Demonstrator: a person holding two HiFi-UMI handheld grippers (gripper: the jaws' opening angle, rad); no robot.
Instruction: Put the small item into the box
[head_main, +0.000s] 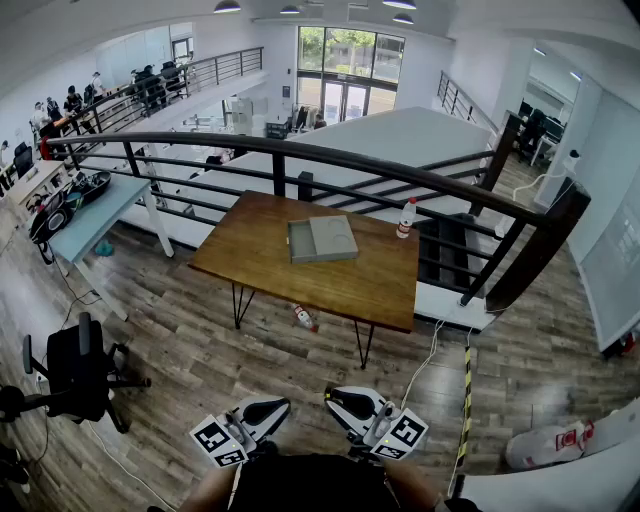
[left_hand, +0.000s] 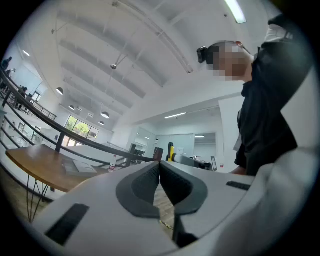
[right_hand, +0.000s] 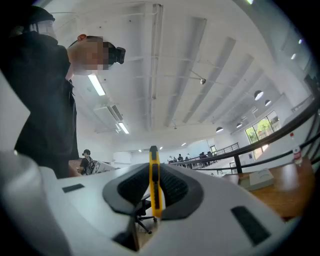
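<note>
Your right claw (head_main: 340, 399) is clamping a slim yellow plastic bar with a black tip (right_hand: 154, 186), which looks like a small utility cutter. The bar is standing upright between the ridged dark pads, with its top poking past the claw tips. Your left claw (left_hand: 159, 170) is pressed closed on nothing, its pads meeting along one seam.

Both claws are hanging close to your body, and the flat grey box with its lid folded open (head_main: 322, 240) is lying well ahead of them on the brown wooden table with thin metal legs (head_main: 262, 258). So, as I judge it, you are carrying out the approach.

Keep the squeeze steady, because the bar is smooth, hard and narrow and could pivot in the pads. Bring the right claw over the open tray half, not the lid. Lower it until the bar is nearly lying flat inside, and only then ease off. The box looks light and shallow, so your idle left claw may be needed to steady its rim. Beyond the box and to the right, a white plastic bottle with a red cap (head_main: 406, 217) is standing; steer clear of it.
</note>
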